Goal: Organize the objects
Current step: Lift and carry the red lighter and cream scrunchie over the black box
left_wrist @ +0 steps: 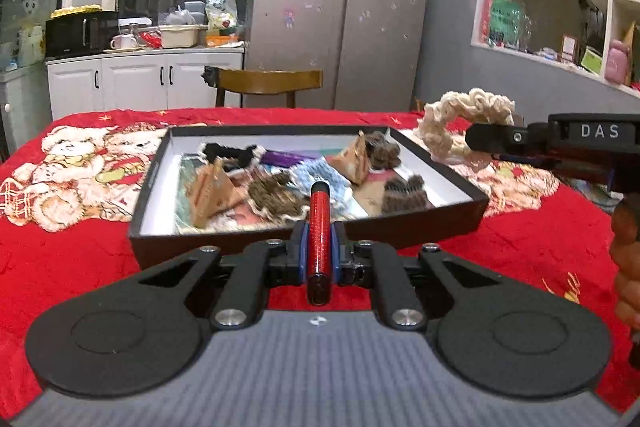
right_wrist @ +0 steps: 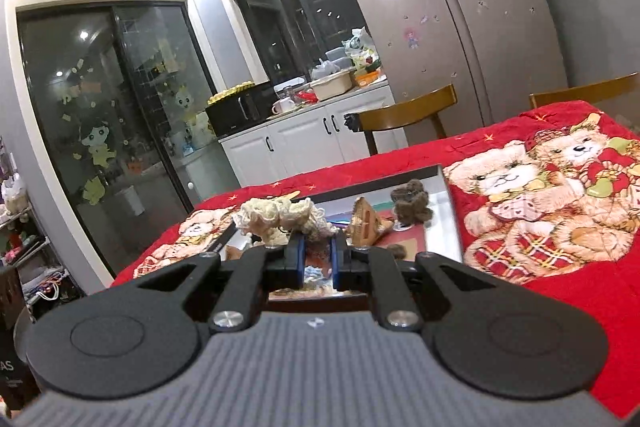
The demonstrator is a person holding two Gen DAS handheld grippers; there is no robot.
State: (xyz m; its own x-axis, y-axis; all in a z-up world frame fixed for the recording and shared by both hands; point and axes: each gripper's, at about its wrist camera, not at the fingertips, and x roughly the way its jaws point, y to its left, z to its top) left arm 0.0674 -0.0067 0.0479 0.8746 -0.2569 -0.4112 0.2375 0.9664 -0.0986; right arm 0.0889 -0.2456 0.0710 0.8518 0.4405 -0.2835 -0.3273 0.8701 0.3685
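Red glitter tube (left_wrist: pixel 319 227) between left tongs (left_wrist: pixel 319 253), cream scrunchie (right_wrist: pixel 286 217) between right tongs (right_wrist: pixel 319 255).

My left claw (left_wrist: pixel 319 255) pinches a glittery red tube (left_wrist: pixel 319 247). Ahead of it sits a black, white-lined box (left_wrist: pixel 256 243) on a red teddy-bear-print cloth (left_wrist: pixel 80 227). My right claw (right_wrist: pixel 318 259) carries a cream scrunchie (right_wrist: pixel 280 217).

White caps "DAS" on black body of right gripper (left_wrist: pixel 480 139), seen in left wrist view. In right wrist view, "AS" in white on a black object (right_wrist: pixel 8 367) at far left edge, cut off by the frame. Green poster (left_wrist: pixel 505 21) on shelf unit has print, too blurred to read. Fridge (left_wrist: pixel 340 7) stickers & door panel: no legible txt. Nothing else readable.
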